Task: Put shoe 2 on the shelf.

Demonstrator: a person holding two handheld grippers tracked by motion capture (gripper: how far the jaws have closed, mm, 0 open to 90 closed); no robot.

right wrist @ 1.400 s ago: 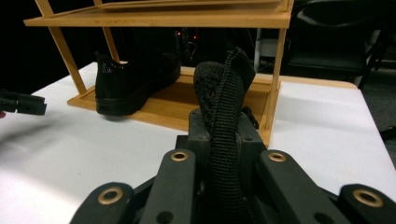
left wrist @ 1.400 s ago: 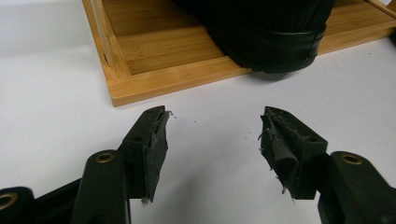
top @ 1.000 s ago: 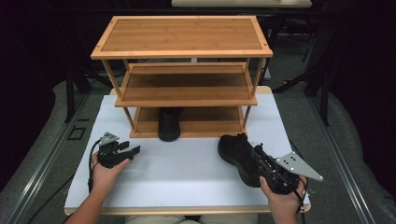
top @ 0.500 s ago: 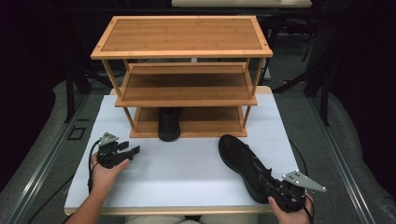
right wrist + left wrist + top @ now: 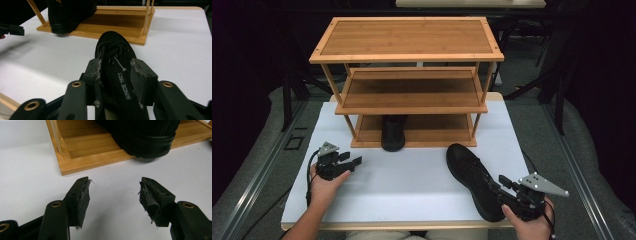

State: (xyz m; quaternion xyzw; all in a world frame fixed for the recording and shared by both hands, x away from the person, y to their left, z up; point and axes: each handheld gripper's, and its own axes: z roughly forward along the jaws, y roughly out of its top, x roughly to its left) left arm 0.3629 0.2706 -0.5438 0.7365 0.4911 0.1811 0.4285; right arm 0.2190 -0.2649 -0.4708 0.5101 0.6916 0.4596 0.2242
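Right gripper sits low at the near edge of the table, the person's right hand wrapped around its body from below and its jaws aimed forward and to the left, toward the shoe rack. Its jaws have just been opening, and the black shoe lies between them: in the right gripper view the two jaws flank the shoe's collar at the heel end, close on either side, though whether the pads press on it I cannot tell. From that gripper the shoe stretches away sole-down on the table, toe toward the rack's bottom shelf. Off to its left, the left gripper rests in the left hand with jaws spread wide and nothing between them, pointing at a second black shoe that stands on the bottom shelf just ahead of it.
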